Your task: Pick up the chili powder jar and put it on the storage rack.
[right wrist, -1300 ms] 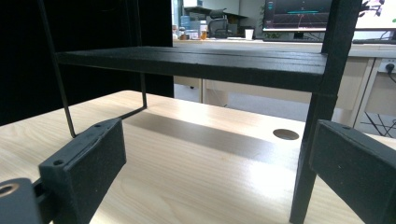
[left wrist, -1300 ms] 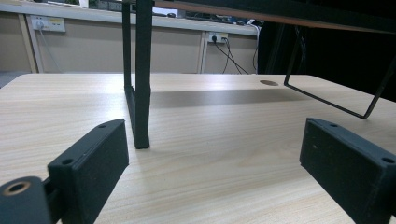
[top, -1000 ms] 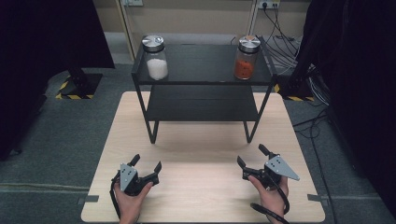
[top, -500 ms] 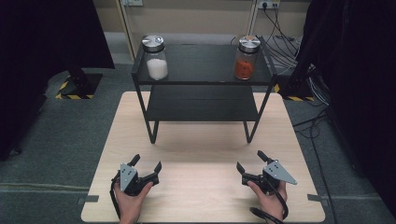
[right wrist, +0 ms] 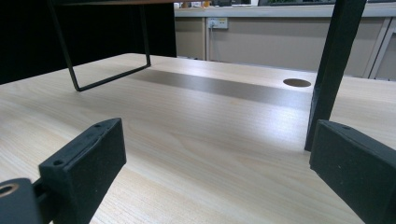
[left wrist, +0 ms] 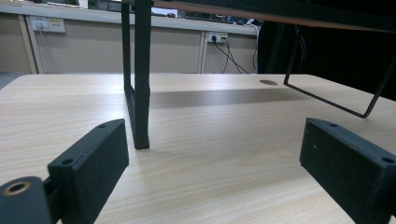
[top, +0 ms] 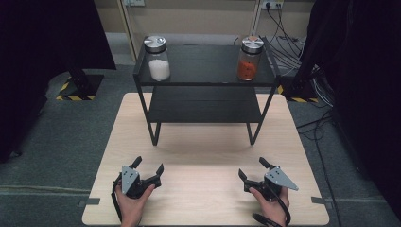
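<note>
1. Shelf rack (top: 204, 85): a black two-tier metal unit that stands at the far half of the wooden table (top: 208, 156), well apart from both grippers. It is the item nearest to them.
2. Jar of white powder (top: 157, 58): upright on the left end of the top tier, metal lid fitted.
3. Jar of orange contents (top: 249, 59): upright on the right end of the same tier, metal lid fitted. The two jars stand well apart.
4. Left gripper (top: 147, 169): held in the person's left hand (top: 132, 205) at the near left part of the table. Jaws stand wide open with nothing between them. In the left gripper view, bare tabletop lies between the jaws, and the rack's front left leg (left wrist: 141, 74) rises just beyond the left one.
5. Right gripper (top: 253, 169): held in the person's right hand (top: 269, 203) at the near right part of the table. Jaws stand wide open and grip nothing. In the right gripper view, a rack leg (right wrist: 334, 70) stands just beyond the right jaw.
6. Both grippers point toward the rack, low over the table.
</note>
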Available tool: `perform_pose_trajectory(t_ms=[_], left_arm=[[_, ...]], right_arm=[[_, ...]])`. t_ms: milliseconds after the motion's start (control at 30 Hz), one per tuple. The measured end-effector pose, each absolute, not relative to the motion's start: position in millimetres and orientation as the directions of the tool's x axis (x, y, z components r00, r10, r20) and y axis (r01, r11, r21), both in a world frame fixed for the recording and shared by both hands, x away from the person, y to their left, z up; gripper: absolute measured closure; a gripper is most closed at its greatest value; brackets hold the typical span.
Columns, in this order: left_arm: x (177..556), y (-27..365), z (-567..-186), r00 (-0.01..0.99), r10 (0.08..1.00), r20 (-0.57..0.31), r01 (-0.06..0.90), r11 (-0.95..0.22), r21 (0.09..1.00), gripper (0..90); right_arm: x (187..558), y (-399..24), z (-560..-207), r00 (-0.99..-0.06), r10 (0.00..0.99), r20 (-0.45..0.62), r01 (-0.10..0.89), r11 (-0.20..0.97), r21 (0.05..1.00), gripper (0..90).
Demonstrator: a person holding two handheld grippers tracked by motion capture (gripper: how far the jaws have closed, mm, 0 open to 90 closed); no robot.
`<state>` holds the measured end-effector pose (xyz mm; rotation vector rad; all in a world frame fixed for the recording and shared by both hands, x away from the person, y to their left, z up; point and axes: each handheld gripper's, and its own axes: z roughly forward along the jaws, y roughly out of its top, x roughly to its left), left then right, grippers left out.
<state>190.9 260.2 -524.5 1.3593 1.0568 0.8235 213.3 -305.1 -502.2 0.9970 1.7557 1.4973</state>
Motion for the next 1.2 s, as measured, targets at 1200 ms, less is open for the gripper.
perform_pose_trajectory(t_ms=[1200], left_arm=[[191.4,259.8,-523.5,0.347,0.932,-0.104,0.12,0.066,0.991,7.4]], right_arm=[[211.9,-305.4,-504.1,-0.556,0.83,-0.032,0.122,0.119,0.985,3.9]])
